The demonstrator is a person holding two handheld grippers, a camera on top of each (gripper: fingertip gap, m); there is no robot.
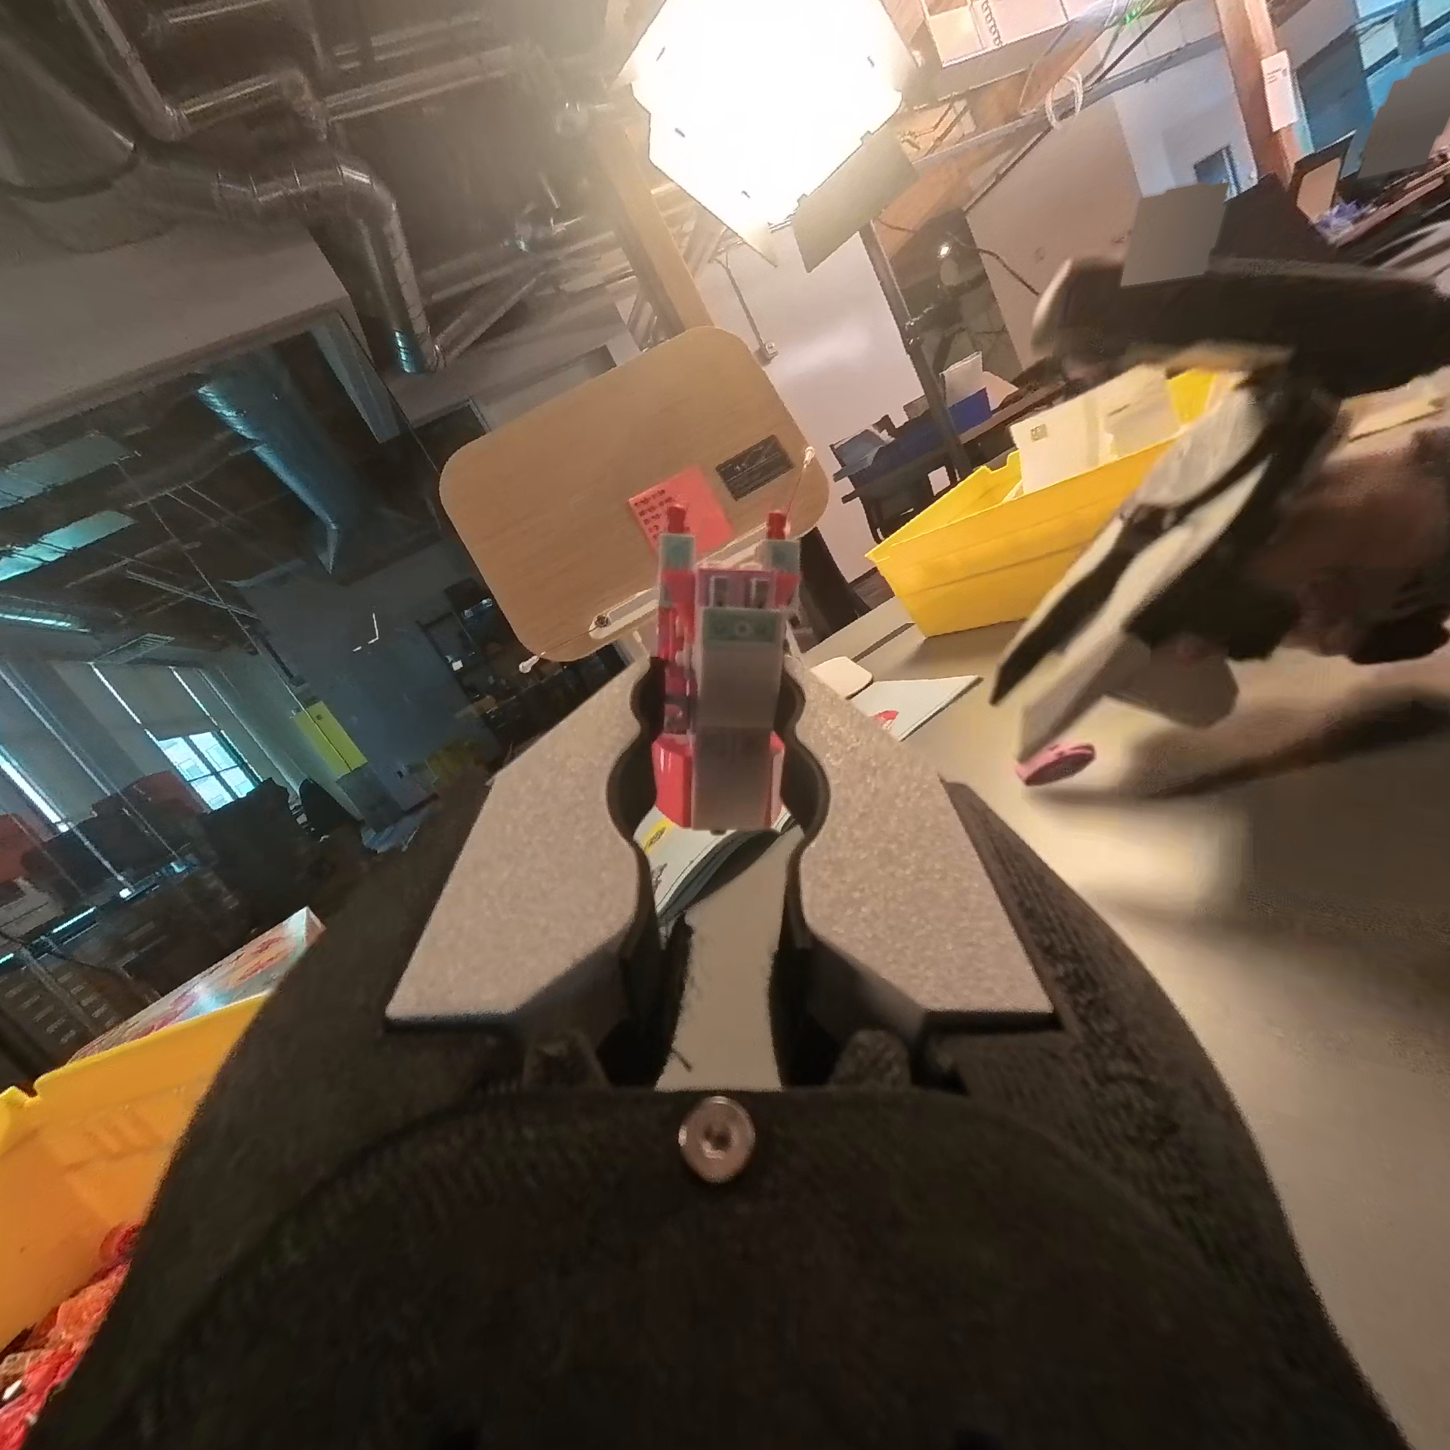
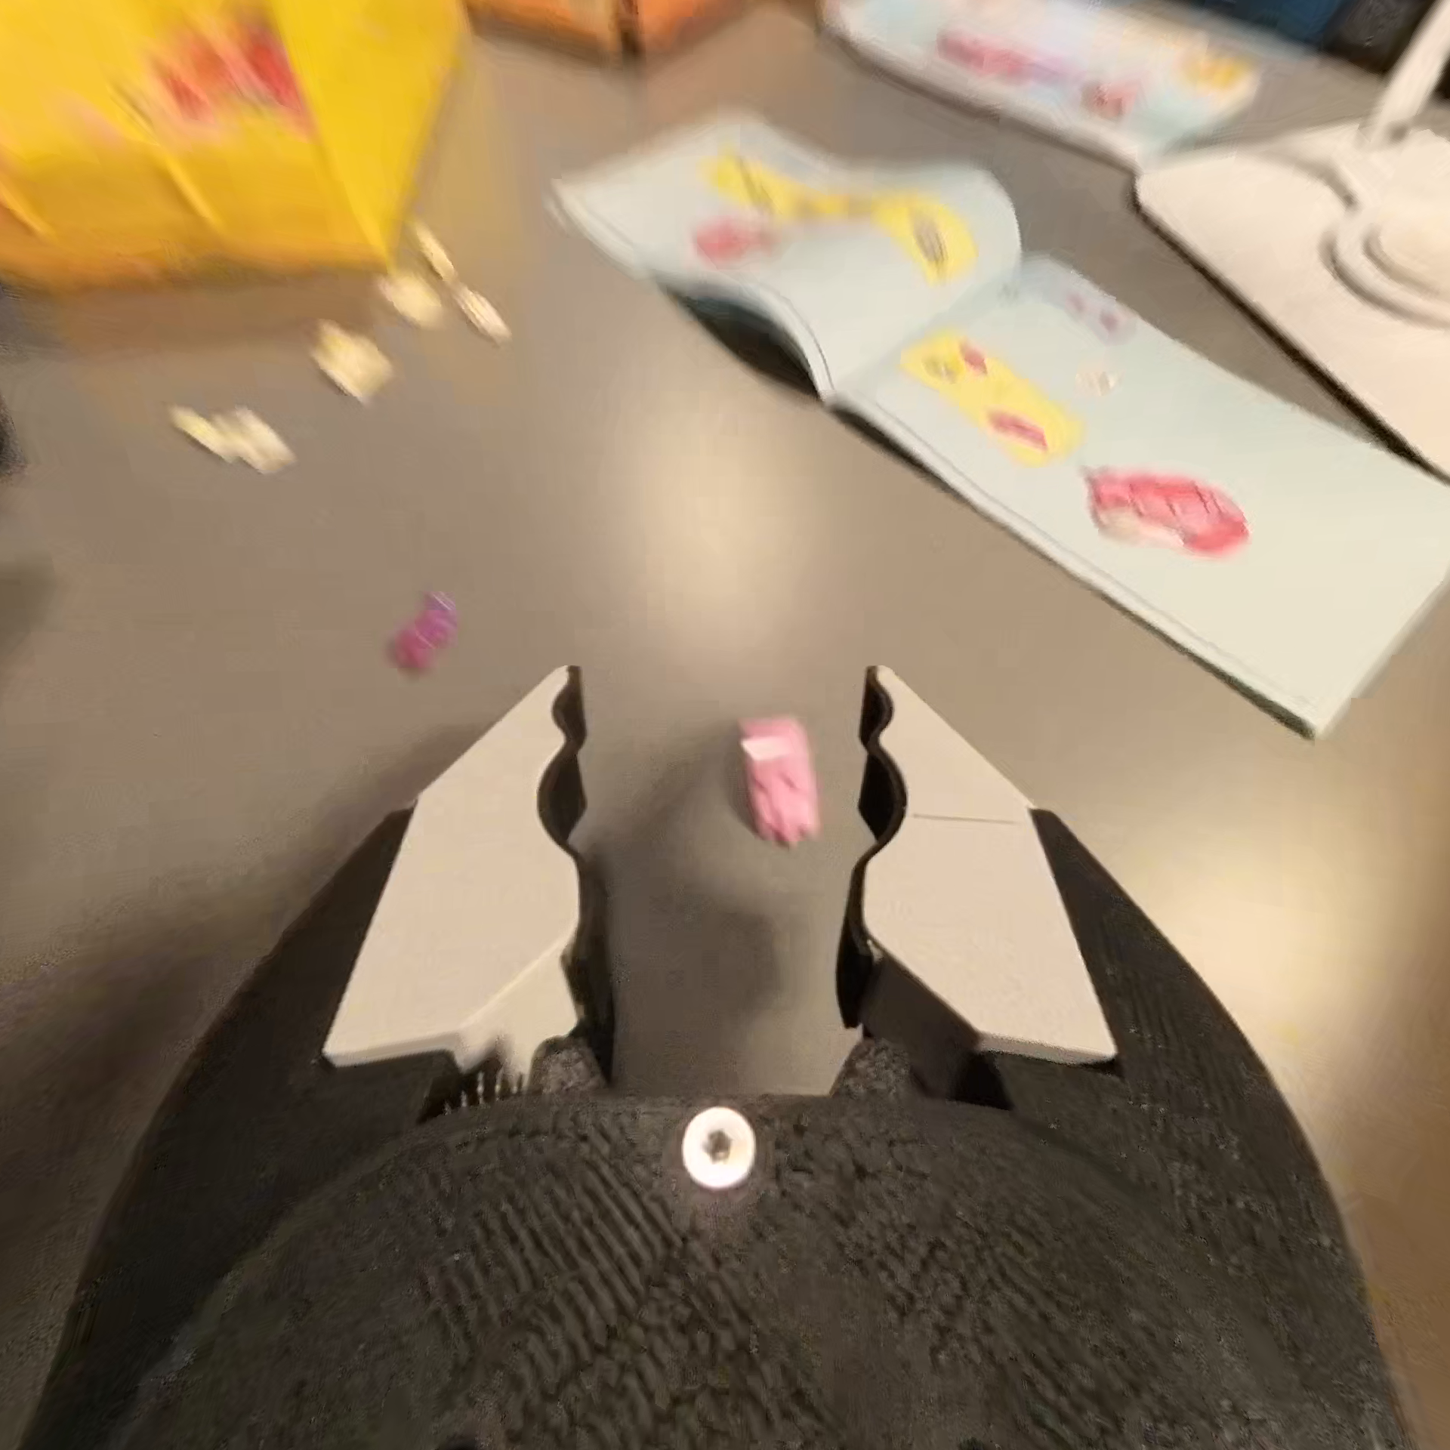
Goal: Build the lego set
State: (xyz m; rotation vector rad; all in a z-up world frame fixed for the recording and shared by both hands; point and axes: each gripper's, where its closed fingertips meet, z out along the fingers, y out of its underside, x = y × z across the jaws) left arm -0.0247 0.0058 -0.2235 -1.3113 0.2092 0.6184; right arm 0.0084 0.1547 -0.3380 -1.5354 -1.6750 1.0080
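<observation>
My left gripper (image 1: pixel 718 690) is shut on a red, pink and grey toy-brick model (image 1: pixel 722 690) and holds it up in the air, tilted. My right gripper (image 2: pixel 722 690) is open just above the grey table (image 2: pixel 628 510). A small pink brick (image 2: pixel 778 777) lies on the table between its fingers, nearer the right finger, with a gap on both sides. The left wrist view shows the right gripper (image 1: pixel 1028 722) at the right, its tips just over that pink brick (image 1: pixel 1055 761). A second, darker pink piece (image 2: pixel 424 632) lies to the left of the right gripper.
An open instruction booklet (image 2: pixel 981 377) lies ahead on the right, a white lamp base (image 2: pixel 1334 235) beyond it. A yellow bin (image 2: pixel 196 133) stands far left with several small pale pieces (image 2: pixel 353 361) beside it. Another yellow bin (image 1: pixel 1020 518) and a wooden chair back (image 1: pixel 628 486) show in the left wrist view.
</observation>
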